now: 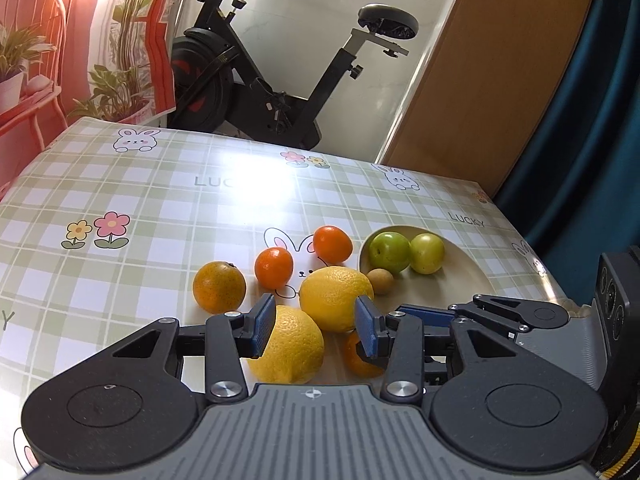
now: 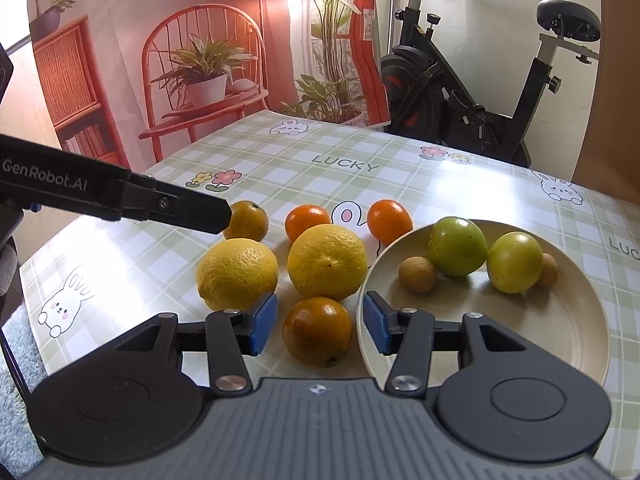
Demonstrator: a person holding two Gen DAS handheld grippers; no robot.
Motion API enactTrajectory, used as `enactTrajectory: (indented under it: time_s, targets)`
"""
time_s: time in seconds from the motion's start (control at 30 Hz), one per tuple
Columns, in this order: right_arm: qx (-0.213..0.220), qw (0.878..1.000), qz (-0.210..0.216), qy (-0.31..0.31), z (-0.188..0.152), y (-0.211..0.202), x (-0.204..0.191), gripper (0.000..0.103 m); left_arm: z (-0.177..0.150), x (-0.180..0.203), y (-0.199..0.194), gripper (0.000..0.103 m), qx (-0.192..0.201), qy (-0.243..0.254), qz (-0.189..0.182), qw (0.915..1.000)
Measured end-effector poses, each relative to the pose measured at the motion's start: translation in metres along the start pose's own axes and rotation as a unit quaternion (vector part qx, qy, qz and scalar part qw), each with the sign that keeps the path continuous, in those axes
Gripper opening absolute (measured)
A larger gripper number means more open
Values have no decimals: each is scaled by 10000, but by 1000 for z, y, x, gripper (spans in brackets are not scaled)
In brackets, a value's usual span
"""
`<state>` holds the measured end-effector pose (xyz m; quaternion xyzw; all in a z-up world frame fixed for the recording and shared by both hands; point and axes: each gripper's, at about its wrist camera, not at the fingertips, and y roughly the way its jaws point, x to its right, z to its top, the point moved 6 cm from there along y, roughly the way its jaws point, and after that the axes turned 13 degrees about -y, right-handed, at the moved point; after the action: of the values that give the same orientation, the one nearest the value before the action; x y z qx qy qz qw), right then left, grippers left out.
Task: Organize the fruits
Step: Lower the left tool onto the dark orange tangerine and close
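Observation:
Two yellow lemons [image 2: 237,273] [image 2: 327,261], several oranges and tangerines [image 2: 317,331] [image 2: 389,221] lie loose on the checked tablecloth. A cream plate [image 2: 560,320] at the right holds two green fruits [image 2: 458,246] [image 2: 515,262] and two small brown ones [image 2: 418,274]. My right gripper [image 2: 319,323] is open, its pads either side of the nearest orange, just above it. My left gripper [image 1: 316,330] is open above the near lemon [image 1: 292,346], with the second lemon [image 1: 334,296] just beyond. Its finger shows in the right wrist view [image 2: 192,210].
The table's far edge [image 2: 400,132] meets an exercise bike [image 2: 460,92] and a printed backdrop [image 2: 180,60]. A wooden panel [image 1: 500,80] and blue curtain [image 1: 592,140] stand at the right. The right gripper's body [image 1: 500,316] lies beside the plate [image 1: 460,276].

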<state>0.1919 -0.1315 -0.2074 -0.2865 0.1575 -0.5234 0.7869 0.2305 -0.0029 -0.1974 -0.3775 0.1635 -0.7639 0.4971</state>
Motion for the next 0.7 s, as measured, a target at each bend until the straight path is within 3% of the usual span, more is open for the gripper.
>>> enactTrajectory:
  time_s: [0.7]
  targets:
    - [177, 9995, 270, -9, -13, -3, -7, 50, -5, 18, 11, 45, -170, 62, -100, 9998]
